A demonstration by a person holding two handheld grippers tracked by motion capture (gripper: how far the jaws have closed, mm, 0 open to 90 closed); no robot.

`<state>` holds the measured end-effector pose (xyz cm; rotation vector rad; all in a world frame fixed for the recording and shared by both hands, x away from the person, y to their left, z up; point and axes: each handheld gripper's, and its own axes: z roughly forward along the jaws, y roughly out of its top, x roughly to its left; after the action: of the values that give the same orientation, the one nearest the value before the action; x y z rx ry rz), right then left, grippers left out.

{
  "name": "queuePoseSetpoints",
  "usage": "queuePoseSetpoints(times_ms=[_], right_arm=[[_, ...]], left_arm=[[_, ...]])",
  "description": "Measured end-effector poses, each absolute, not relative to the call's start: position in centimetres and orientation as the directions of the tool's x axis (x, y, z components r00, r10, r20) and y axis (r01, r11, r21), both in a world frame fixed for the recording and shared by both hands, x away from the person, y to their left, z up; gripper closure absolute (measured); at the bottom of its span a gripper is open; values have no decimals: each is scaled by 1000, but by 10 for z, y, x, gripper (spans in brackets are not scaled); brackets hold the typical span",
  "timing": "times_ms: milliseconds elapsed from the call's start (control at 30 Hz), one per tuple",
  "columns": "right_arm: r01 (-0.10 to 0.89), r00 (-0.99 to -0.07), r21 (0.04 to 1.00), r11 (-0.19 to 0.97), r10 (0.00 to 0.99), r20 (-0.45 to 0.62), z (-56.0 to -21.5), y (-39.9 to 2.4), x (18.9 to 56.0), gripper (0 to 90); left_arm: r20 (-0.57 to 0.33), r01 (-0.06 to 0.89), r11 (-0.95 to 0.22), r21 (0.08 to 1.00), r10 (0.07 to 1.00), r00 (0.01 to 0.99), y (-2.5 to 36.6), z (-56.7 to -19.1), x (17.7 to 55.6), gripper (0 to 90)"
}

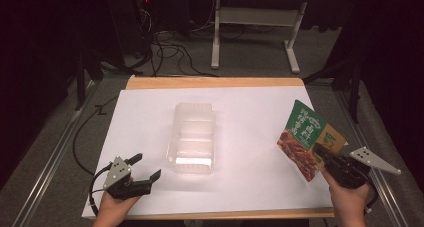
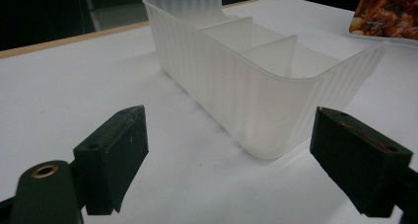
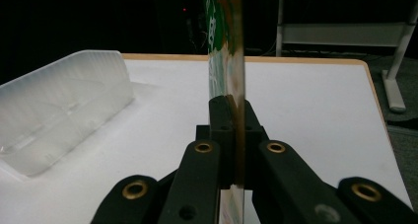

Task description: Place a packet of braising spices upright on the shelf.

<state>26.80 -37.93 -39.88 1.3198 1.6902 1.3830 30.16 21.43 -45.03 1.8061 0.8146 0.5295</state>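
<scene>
Left claw [image 1: 148, 168]: black body, blocky black jaws, grey three-cornered plate on top with small dark screw holes, black cable looping from rear. Brass-ringed pivot visible at 8 o'clock in left gripper view. Right claw [image 1: 320, 152]: same black build, grey plate, brass-ringed pivots on linkage arms, reddish smear along one jaw pad. Forearms bare, no sleeves.

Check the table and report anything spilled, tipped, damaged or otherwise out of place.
Nothing stands out. The clear divided container sits upright and empty on the white table cover. The right gripper holds the snack packet clamped by its edge; the left gripper is open, holding nothing.
</scene>
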Motion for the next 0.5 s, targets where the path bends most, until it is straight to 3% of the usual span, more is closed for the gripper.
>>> queuePoseSetpoints(times_ms=[500], right_arm=[[293,-390,955,-47,906,165,-389,-369,266,900]], left_arm=[[-17,278,-231,932,742,670,214,-450,302,153]])
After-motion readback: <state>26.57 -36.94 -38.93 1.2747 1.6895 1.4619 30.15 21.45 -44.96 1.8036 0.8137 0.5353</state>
